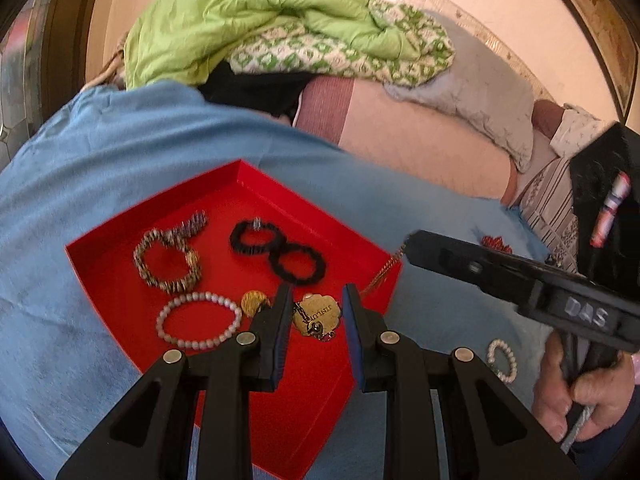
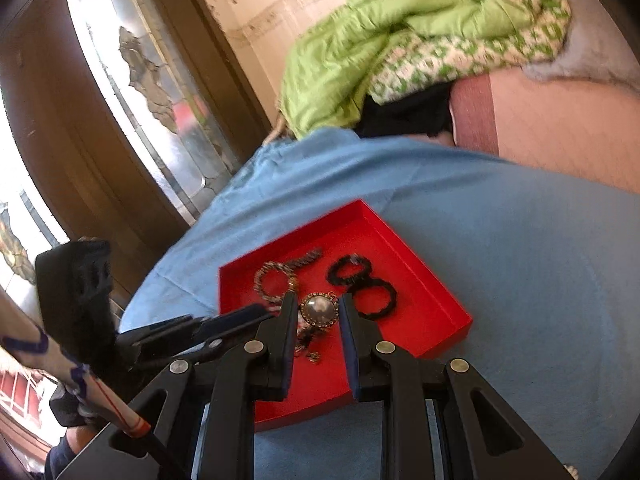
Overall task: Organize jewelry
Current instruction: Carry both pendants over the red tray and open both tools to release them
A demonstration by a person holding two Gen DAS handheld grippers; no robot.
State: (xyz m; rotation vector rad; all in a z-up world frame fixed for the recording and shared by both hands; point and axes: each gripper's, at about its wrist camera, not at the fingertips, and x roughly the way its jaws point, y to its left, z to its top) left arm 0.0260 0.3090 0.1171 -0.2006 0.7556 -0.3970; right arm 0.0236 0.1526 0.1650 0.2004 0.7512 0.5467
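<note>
A red tray lies on a blue cloth and holds a bronze beaded bracelet, two black rings, a pearl bracelet and a gold disc. Low over the tray's near side, my left gripper is shut on a gold scalloped tag with a bit of chain. My right gripper is shut on a round glass pendant, with chain dangling under it. In the left wrist view the right gripper comes in from the right with a gold chain hanging from its tip.
Outside the tray on the cloth lie a small pearl bracelet and red beads. A green quilt is heaped at the back. A person's hand grips the right tool. A window with a dark wooden frame stands to the left.
</note>
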